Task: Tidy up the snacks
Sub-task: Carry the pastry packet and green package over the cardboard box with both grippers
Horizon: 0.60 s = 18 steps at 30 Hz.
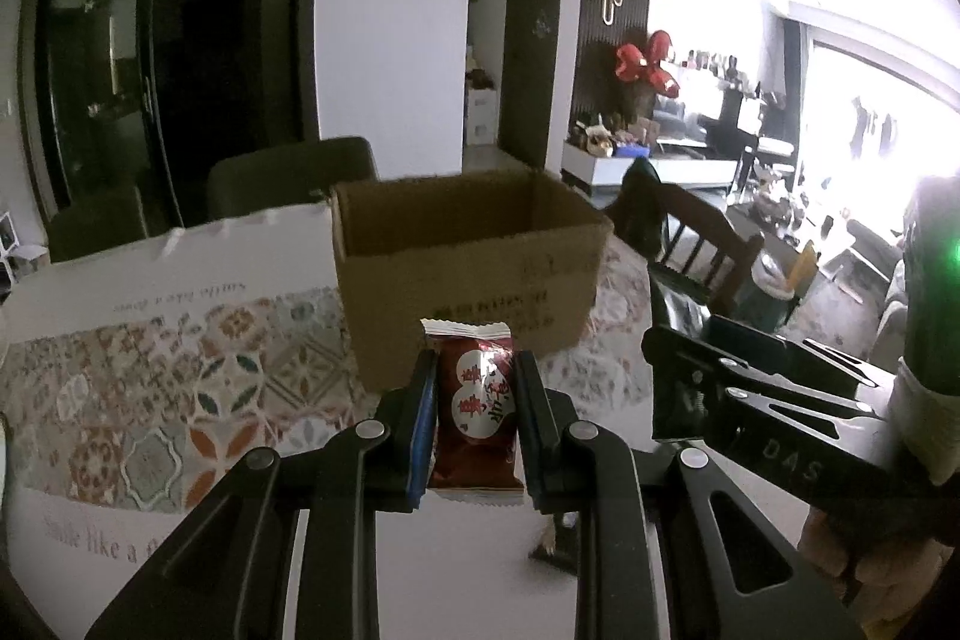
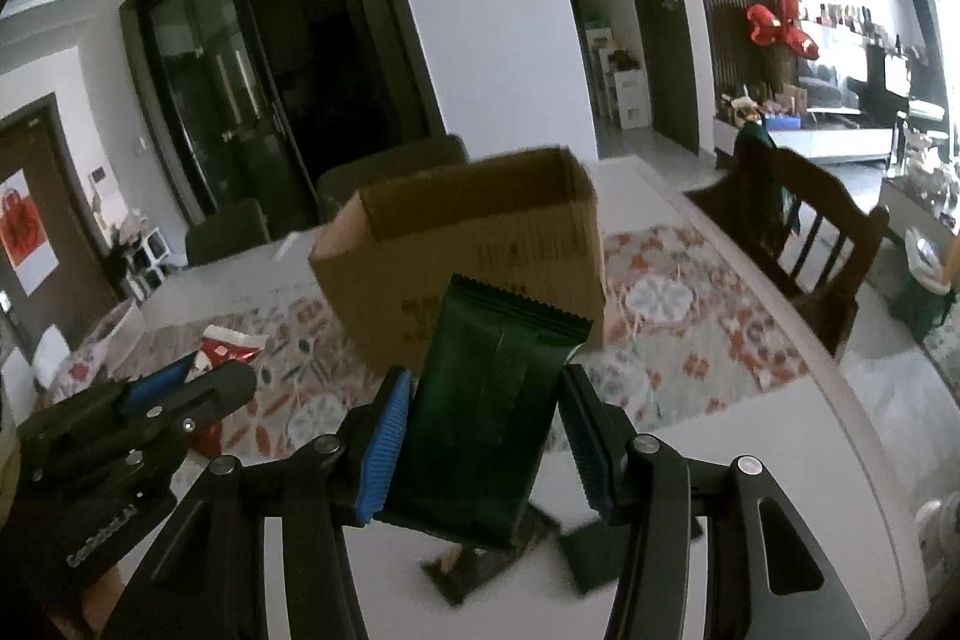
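My left gripper [image 1: 474, 370] is shut on a dark red snack packet [image 1: 477, 412] with white round labels, held upright above the table. An open cardboard box [image 1: 468, 268] stands just beyond it on a patterned table mat [image 1: 180, 388]. My right gripper [image 2: 489, 388] is shut on a dark green snack packet [image 2: 486, 418], also held in front of the box [image 2: 468, 244]. The right gripper shows at the right of the left wrist view [image 1: 666, 376]. The left gripper with its red packet [image 2: 225, 349] shows at the left of the right wrist view.
Dark snack packets [image 2: 588, 550] lie on the white table under my right gripper. A wooden chair [image 2: 804, 220] stands at the table's right side. Dark chairs [image 1: 288, 178] stand behind the box. The table edge [image 2: 840, 430] curves at the right.
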{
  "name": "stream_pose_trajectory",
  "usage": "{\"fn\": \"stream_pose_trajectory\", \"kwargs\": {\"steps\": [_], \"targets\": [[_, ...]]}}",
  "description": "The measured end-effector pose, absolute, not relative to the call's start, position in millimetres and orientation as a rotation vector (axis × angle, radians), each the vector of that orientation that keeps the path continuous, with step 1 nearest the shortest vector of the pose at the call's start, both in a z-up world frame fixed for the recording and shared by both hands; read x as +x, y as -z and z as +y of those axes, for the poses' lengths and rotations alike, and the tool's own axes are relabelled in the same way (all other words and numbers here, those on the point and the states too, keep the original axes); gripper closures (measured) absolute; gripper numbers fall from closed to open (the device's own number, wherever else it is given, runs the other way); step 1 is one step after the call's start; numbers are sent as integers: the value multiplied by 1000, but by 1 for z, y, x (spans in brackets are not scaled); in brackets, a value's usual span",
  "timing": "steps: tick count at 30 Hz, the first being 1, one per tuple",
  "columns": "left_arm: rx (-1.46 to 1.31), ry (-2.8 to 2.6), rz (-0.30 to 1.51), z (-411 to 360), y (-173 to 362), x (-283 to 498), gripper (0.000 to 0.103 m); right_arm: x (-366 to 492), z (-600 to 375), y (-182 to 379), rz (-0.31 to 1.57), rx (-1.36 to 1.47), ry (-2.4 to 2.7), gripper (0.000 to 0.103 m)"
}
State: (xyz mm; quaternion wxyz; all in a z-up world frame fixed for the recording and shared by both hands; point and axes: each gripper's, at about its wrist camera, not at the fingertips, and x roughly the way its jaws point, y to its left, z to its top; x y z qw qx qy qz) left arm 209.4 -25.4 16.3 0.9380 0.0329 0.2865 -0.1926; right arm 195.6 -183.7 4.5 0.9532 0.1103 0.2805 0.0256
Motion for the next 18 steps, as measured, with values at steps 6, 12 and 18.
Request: {"fn": "stream_pose_trajectory", "kwargs": {"steps": [6, 12, 18], "targets": [[59, 382, 560, -24, -32, 232, 78, 222, -184, -21, 535, 216, -58, 52], [56, 378, 544, -26, -46, 257, 78, 246, -185, -36, 512, 202, -69, 52], [60, 381, 547, -33, -53, 282, 78, 273, -191, -48, 508, 203, -73, 54]]}}
